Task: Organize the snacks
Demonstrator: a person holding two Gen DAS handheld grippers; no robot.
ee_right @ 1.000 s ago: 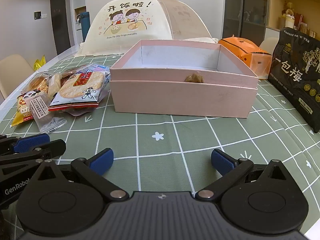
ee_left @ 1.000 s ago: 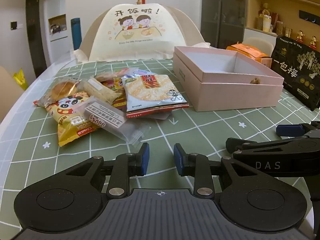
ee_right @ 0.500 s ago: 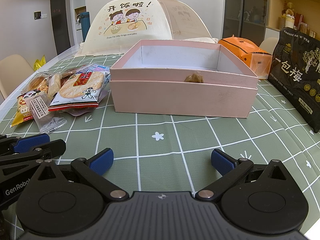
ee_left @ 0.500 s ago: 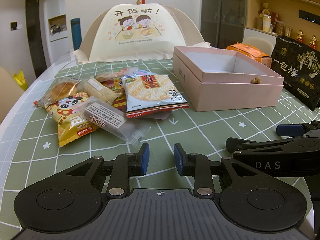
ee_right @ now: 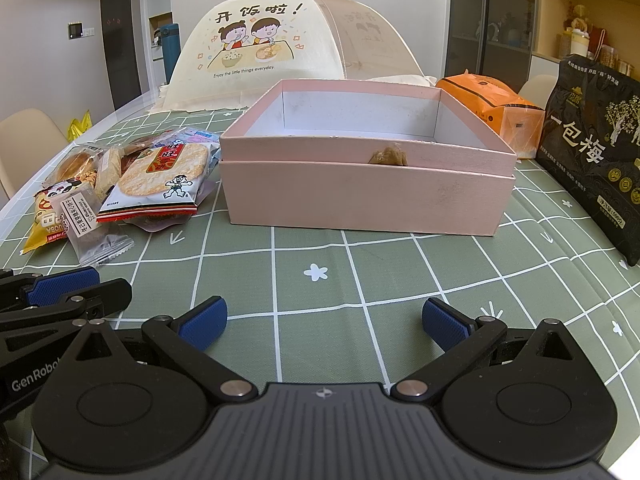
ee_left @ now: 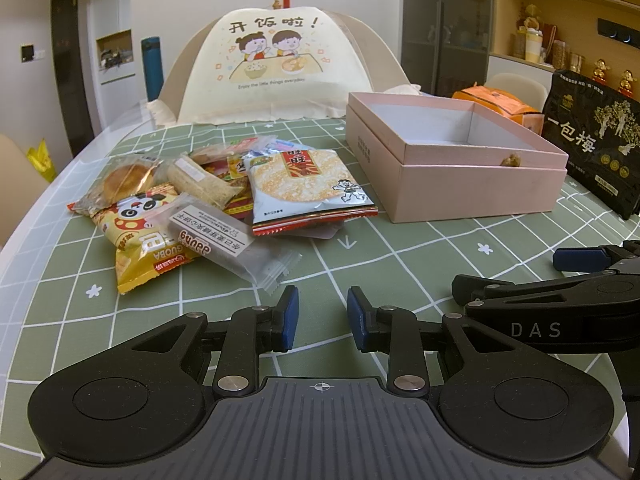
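A pile of snack packets lies on the green checked tablecloth, left of an open pink box (ee_left: 472, 188) whose bottom is hidden in both views. The pile holds a rice cracker packet (ee_left: 300, 184), a yellow panda packet (ee_left: 140, 236), a clear-wrapped bar (ee_left: 224, 240) and a wrapped bun (ee_left: 124, 180). My left gripper (ee_left: 323, 314) hovers just short of the bar, its pads a narrow gap apart with nothing between them. My right gripper (ee_right: 324, 322) stands wide open and empty in front of the pink box (ee_right: 360, 196).
A cream mesh food cover (ee_left: 280, 64) stands at the back of the table. A black bag (ee_right: 592, 152) and an orange package (ee_right: 492, 108) stand right of the box. The table's rounded edge runs along the left, with a chair (ee_right: 24, 140) beyond it.
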